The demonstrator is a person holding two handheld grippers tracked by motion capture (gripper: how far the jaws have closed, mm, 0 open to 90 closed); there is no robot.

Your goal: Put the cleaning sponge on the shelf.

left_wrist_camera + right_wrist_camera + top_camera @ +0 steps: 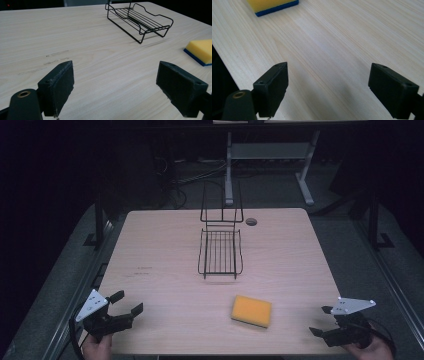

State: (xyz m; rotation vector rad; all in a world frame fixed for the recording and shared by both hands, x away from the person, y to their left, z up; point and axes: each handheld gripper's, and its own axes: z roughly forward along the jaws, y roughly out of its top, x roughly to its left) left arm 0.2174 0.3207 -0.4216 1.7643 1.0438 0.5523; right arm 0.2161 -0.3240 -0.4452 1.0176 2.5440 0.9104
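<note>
At the near edge of the wooden table (165,320) the person holds both tools low. The left gripper (126,303) sits at the near left corner, jaws spread wide with nothing between them. The right gripper (321,320) sits at the near right corner, equally wide and empty. Between them, slightly right, a yellow sponge (251,310) with a blue underside lies flat, bare wood all around it. Farther back, mid-table, stands a black wire rack (220,251), well apart from every edge.

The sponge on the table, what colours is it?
The sponge is yellow on top with a blue bottom layer, clearest in the left gripper view.
</note>
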